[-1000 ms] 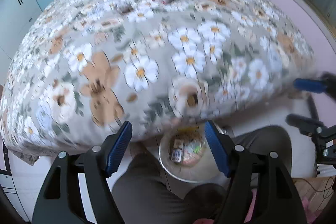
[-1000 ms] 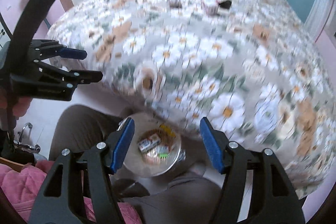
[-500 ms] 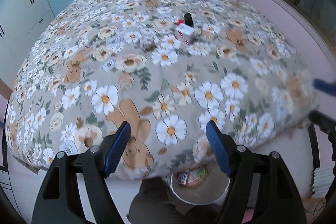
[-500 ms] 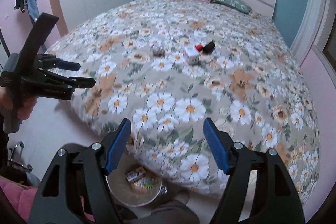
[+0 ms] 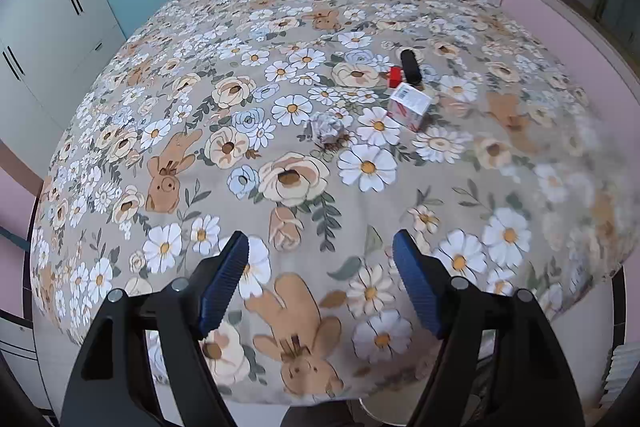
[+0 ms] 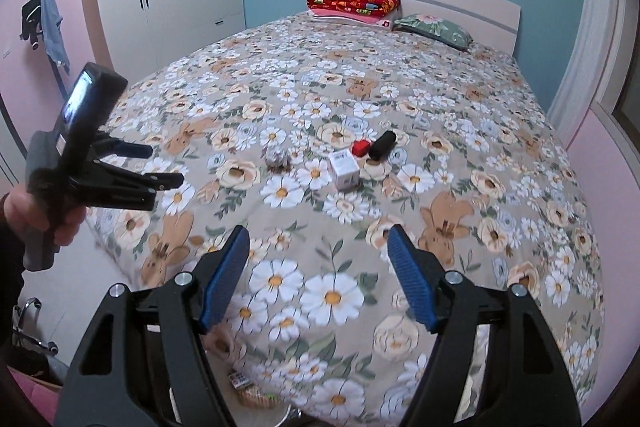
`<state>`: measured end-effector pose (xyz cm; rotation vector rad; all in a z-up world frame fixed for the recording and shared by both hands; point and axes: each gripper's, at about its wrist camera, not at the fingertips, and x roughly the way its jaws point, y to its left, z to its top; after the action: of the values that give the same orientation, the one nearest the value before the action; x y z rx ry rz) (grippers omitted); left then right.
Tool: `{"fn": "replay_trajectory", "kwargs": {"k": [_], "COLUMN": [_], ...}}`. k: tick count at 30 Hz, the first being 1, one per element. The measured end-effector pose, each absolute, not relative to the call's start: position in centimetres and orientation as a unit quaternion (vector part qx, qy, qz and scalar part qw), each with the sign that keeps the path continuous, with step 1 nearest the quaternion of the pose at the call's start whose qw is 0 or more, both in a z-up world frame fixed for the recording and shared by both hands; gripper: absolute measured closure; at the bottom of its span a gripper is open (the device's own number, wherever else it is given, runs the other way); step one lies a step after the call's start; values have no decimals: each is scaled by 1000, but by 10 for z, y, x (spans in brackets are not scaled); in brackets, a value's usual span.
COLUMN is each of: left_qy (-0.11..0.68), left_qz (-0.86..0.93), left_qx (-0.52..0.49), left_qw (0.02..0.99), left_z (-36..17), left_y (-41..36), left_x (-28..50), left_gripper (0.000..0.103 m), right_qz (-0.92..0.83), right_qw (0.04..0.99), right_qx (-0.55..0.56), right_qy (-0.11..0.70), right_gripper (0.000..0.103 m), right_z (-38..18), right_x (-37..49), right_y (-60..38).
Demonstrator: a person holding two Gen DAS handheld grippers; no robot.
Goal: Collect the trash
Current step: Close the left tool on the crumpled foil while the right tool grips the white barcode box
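Both grippers are hanging released and empty over the foot of the bed [image 5: 360,187]: left gripper [image 5: 320,283], right gripper [image 6: 316,275], whose jaws have just been opening. The crumpled wrapper [image 5: 327,127] is lying mid-bed, just beside a white box [image 5: 409,105], near a black tube [image 5: 411,66]

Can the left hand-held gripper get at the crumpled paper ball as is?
Probably yes. The left hand-held gripper is open and empty, and only bare bedspread lies between it and the paper ball. The white box sits clear, to the ball's right.
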<state>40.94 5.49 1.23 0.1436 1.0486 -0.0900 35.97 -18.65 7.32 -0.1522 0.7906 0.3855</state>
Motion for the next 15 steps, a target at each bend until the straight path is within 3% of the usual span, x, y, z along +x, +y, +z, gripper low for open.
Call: {"fn": "replay_trajectory", "kwargs": {"k": [15], "left_qy": [524], "left_qz": [-42], "left_qx": [81], "left_qw": [847], "left_z": [-44], "left_y": [46], "left_x": [508], "left_gripper": [26], "right_qz": [195], "right_qw": [890], "right_qx": [-63], "right_qy": [408], "right_gripper": [32], "right_z": [13], "right_x": [494], "right_y": [-178]}}
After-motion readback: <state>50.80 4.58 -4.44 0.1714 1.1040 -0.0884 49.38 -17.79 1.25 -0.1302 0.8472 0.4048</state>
